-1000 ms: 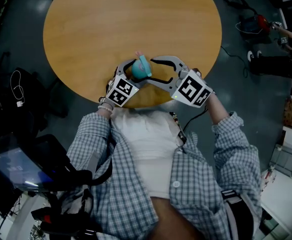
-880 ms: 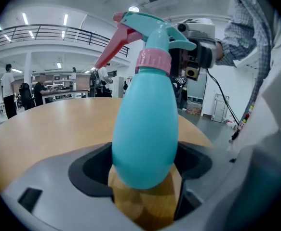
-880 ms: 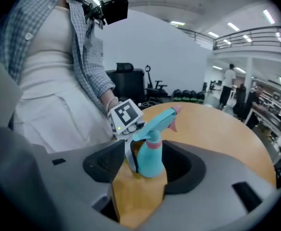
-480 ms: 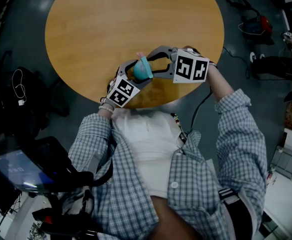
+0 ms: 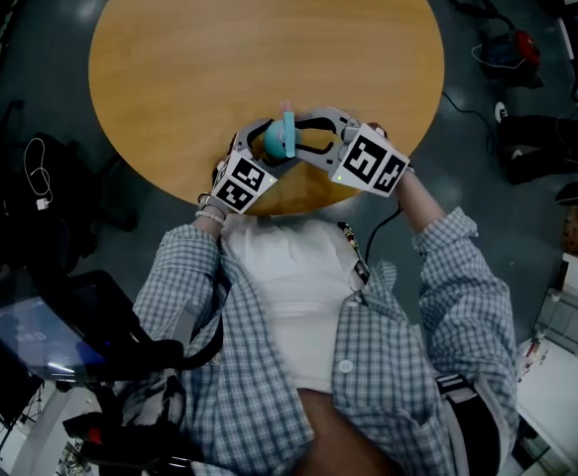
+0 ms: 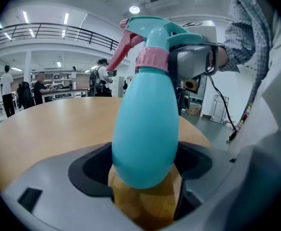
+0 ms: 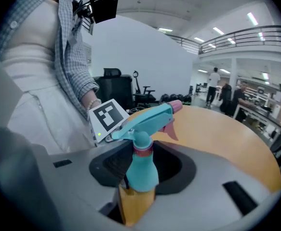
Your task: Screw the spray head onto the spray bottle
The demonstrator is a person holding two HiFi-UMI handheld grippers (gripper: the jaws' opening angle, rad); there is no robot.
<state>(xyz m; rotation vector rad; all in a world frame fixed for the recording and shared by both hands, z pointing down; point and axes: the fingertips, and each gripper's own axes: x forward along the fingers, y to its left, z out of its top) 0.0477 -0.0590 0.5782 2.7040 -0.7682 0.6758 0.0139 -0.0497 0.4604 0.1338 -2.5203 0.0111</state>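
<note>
A teal spray bottle [image 5: 271,143] stands near the front edge of the round wooden table [image 5: 269,38], and my left gripper [image 5: 267,151] is shut on its egg-shaped body [image 6: 145,129]. The teal spray head [image 6: 154,30] with its pink trigger and nozzle sits on top, joined by a pink collar [image 6: 152,59]. My right gripper [image 5: 296,135] reaches in from the right with its jaws on either side of the neck and collar [image 7: 143,149]. They are closing, and dark gaps still show beside the collar. The spray head [image 7: 150,119] points away from the person.
The bottle stands close to the table's near rim, by the person's body. On the floor lie dark bags [image 5: 41,186] at left, a red-and-black item [image 5: 512,48] at upper right and a screen [image 5: 31,330] at lower left. People stand far off in the hall [image 6: 22,93].
The right gripper's jaws, wide open beside the bottle a second ago, have swung in and narrowed around the neck. The spray head has turned slightly. The left gripper holds still.
</note>
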